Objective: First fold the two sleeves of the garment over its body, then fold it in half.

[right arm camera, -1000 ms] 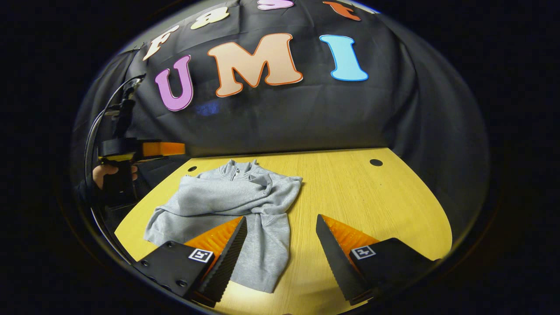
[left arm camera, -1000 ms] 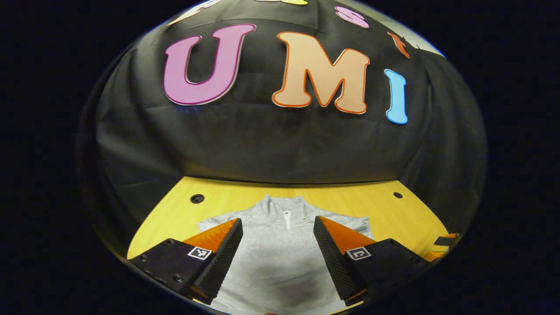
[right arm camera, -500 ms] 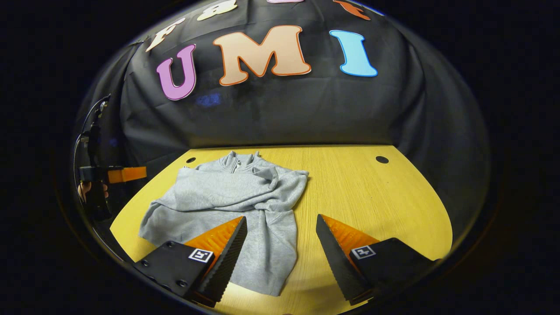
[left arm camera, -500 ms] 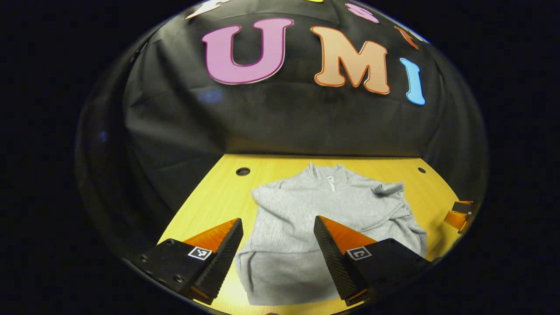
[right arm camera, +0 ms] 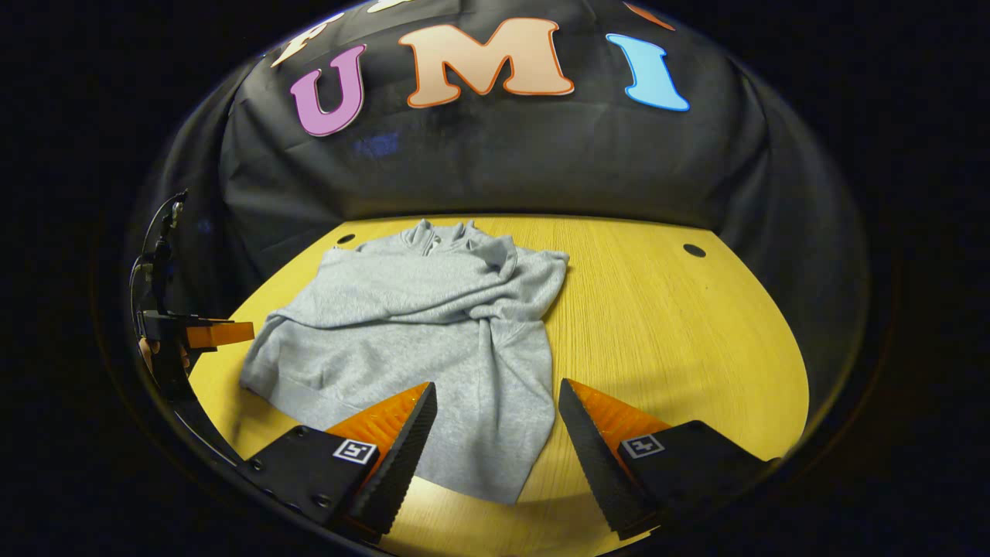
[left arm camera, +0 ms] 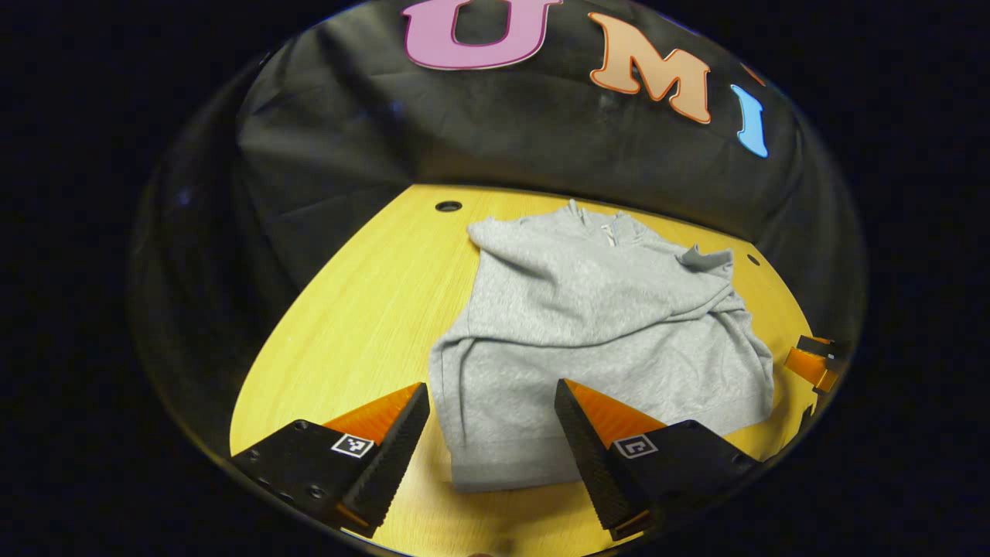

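We see the grey sweatshirt (left arm camera: 603, 325) lying on the yellow table (left arm camera: 363, 309) at centre frame, both sleeves folded over its body. The left gripper (left arm camera: 492, 402) and right gripper (right arm camera: 497, 398) hover with fingers spread, grasping nothing. In the right gripper view, the hand (right arm camera: 147, 354) at the left edge is largely cut off.

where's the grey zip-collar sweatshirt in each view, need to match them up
Left gripper view: the grey zip-collar sweatshirt lies centre to right on the yellow wooden table, its hem between the left gripper fingers.
Right gripper view: the sweatshirt lies left of centre, its hem reaching down to the right gripper.
Shared landmark: the sweatshirt's zip collar, at the far end.
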Demonstrator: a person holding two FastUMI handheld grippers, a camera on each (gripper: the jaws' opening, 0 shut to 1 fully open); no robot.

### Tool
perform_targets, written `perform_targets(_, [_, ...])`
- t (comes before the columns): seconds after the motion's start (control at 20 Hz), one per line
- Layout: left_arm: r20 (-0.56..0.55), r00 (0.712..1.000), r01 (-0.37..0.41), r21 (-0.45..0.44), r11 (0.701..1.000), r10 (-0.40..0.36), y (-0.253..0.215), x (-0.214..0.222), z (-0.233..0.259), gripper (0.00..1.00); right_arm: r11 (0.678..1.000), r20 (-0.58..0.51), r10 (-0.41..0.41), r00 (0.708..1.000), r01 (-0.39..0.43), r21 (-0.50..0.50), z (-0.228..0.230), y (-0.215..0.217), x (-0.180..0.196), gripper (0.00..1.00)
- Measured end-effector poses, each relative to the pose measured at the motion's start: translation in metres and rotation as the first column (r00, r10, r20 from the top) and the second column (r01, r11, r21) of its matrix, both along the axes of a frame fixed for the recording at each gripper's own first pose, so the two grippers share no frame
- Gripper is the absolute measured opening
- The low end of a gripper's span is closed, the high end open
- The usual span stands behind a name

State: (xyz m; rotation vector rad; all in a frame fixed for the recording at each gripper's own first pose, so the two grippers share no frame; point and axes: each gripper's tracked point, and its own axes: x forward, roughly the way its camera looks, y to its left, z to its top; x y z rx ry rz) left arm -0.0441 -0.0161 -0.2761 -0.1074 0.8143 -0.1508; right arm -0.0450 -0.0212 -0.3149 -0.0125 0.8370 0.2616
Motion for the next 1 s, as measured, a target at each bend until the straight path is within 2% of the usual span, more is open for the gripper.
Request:
perform_targets(0.2, [-0.071,0.997,-0.026,-0.03,0.999,0.024,0.003,-0.015,-0.031,0.96,0.999,-0.063,0.001,0.998,-0.004,-0.04,-0.025,-0.003,-0.016,0.99])
perform_targets(0.25, [-0.082,0.996,-0.031,-0.033,0.999,0.028,0.004,-0.017,-0.037,0.96,0.999,-0.077,-0.002,0.997,-0.002,-0.045,-0.031,-0.004,-0.02,0.95])
perform_targets(0.3, [-0.103,0.994,-0.034,-0.033,0.999,0.03,0.005,-0.021,-0.041,0.96,0.999,-0.091,-0.004,0.996,0.0,-0.052,-0.036,-0.004,-0.023,0.98])
perform_targets(0.35, [-0.107,0.994,-0.032,-0.027,0.999,0.029,0.006,-0.022,-0.041,0.96,0.998,-0.107,-0.005,0.994,-0.001,-0.056,-0.041,-0.004,-0.025,0.95])
perform_targets(0.4, [-0.093,0.996,-0.018,-0.02,1.0,0.016,0.007,-0.02,-0.042,0.96,0.998,-0.12,-0.005,0.993,-0.003,-0.06,-0.044,-0.004,-0.027,0.99])
perform_targets(0.55, [-0.09,0.996,0.02,0.023,1.0,-0.018,0.006,-0.022,-0.046,0.95,0.997,-0.167,-0.006,0.986,-0.007,-0.078,-0.056,-0.007,-0.035,0.98])
perform_targets(0.65, [-0.068,0.998,0.012,0.028,1.0,-0.01,0.005,-0.022,-0.045,0.95,0.996,-0.187,0.005,0.982,-0.023,-0.09,-0.06,-0.007,-0.039,0.95])
perform_targets(0.75, [-0.03,1.0,0.008,0.028,1.0,-0.007,0.003,-0.022,-0.045,0.94,0.994,-0.18,0.048,0.983,-0.064,-0.089,-0.062,-0.002,-0.04,0.98])
perform_targets(0.8, [-0.01,1.0,0.018,0.026,1.0,-0.018,-0.001,-0.02,-0.045,0.91,0.994,-0.187,0.063,0.98,-0.079,-0.08,-0.064,0.001,-0.04,0.9])
perform_targets(0.85, [-0.01,1.0,0.022,0.027,0.999,-0.021,-0.004,-0.021,-0.044,0.88,0.993,-0.19,0.068,0.98,-0.084,-0.08,-0.062,0.002,-0.039,0.87])
perform_targets(0.9, [-0.013,1.0,0.018,0.03,0.999,-0.017,-0.005,-0.02,-0.045,0.77,0.994,-0.211,0.074,0.975,-0.09,-0.068,-0.064,0.004,-0.039,0.84])
perform_targets(0.95, [-0.019,0.999,0.029,0.026,0.999,-0.028,-0.008,-0.019,-0.044,0.76,0.995,-0.225,0.069,0.972,-0.084,-0.061,-0.063,0.005,-0.041,0.8])
perform_targets(1.0, [-0.026,0.999,0.048,0.021,0.999,-0.048,-0.012,-0.019,-0.044,0.7,0.994,-0.24,0.068,0.969,-0.085,-0.064,-0.063,0.005,-0.04,0.68])
